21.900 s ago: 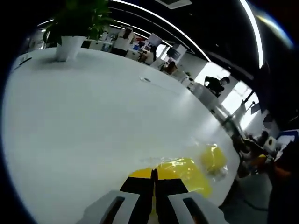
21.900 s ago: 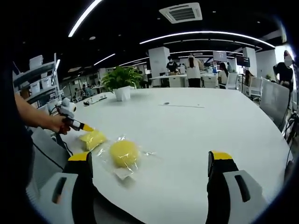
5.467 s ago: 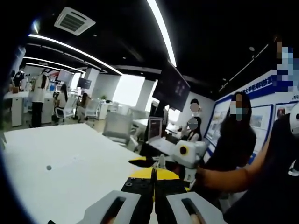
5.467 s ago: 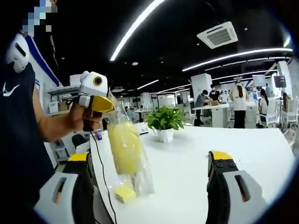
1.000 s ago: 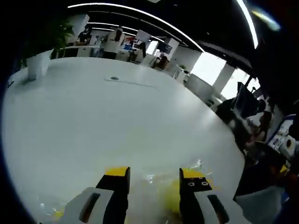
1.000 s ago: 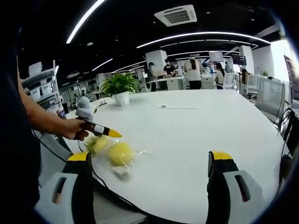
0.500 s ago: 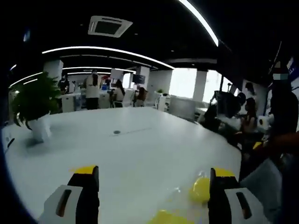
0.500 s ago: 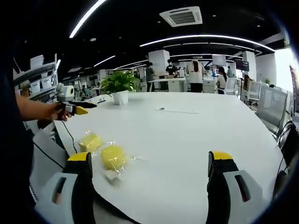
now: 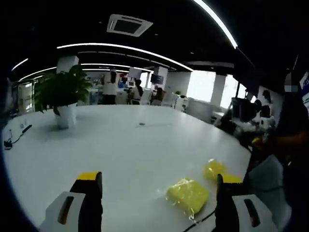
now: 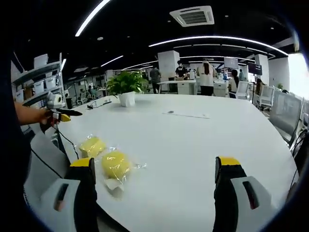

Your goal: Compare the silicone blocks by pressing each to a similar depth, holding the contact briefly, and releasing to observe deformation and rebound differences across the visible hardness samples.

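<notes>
Near the rim of a large white table (image 10: 203, 145), two yellow silicone blocks lie side by side, each sealed in a clear crinkled plastic bag. From the right gripper view, the rounder block (image 10: 116, 165) has a domed, deeper-yellow top, with a flap of bag trailing toward the camera; the flatter block (image 10: 91, 146) sits just beside it, paler and more squared. From the left gripper view the same pair appears with the flatter block (image 9: 187, 195) nearer and the rounder block (image 9: 213, 168) behind it, close to the table's edge (image 9: 145, 150). The left gripper (image 9: 157, 205) has its jaws spread wide, holding nothing, raised off the blocks. The right gripper (image 10: 154, 191) is likewise spread wide with nothing between its jaws, the blocks lying toward its left jaw. In the right gripper view the left gripper (image 10: 62, 112) is held in a hand off the table's edge. A potted plant (image 10: 126, 87) stands farther along the table.
</notes>
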`<state>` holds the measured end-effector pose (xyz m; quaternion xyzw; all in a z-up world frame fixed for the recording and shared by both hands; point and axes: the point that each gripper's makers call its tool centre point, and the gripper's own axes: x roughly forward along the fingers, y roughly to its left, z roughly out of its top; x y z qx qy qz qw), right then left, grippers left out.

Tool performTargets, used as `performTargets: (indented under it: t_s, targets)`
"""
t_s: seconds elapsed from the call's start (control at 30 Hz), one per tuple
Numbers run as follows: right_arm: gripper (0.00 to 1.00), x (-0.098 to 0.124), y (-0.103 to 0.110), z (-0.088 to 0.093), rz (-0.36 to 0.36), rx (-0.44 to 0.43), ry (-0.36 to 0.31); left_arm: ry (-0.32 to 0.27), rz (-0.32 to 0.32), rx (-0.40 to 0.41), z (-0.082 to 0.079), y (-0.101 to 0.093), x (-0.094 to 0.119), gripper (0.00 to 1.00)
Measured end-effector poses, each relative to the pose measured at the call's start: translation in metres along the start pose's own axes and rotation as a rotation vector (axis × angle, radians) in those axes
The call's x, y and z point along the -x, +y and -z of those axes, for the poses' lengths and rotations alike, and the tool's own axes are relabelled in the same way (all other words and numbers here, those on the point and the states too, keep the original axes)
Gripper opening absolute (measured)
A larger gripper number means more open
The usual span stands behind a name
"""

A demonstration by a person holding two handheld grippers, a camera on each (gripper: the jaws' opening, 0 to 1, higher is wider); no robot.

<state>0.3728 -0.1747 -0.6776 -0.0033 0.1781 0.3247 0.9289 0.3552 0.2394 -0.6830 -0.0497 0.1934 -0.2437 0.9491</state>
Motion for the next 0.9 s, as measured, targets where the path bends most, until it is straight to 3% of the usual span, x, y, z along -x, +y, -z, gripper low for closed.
performTargets:
  t_s: [0.17,0.5,0.57,0.9]
  targets:
    - [0.97,0.008,-0.002,0.007,0.012,-0.006,-0.001,0.019,0.005,-0.007,0.008,-0.006,0.003,1.00]
    - [0.97,0.010,-0.004,0.025,0.024,0.003,0.028,0.009,0.016,0.011,0.008,-0.010,0.006,1.00]
    - [0.97,0.009,-0.004,0.028,0.022,-0.004,0.032,0.009,0.037,-0.022,0.011,-0.016,0.006,1.00]
    - [0.97,0.007,0.000,0.040,0.021,0.010,0.054,0.000,0.022,-0.003,0.010,-0.009,0.007,1.00]
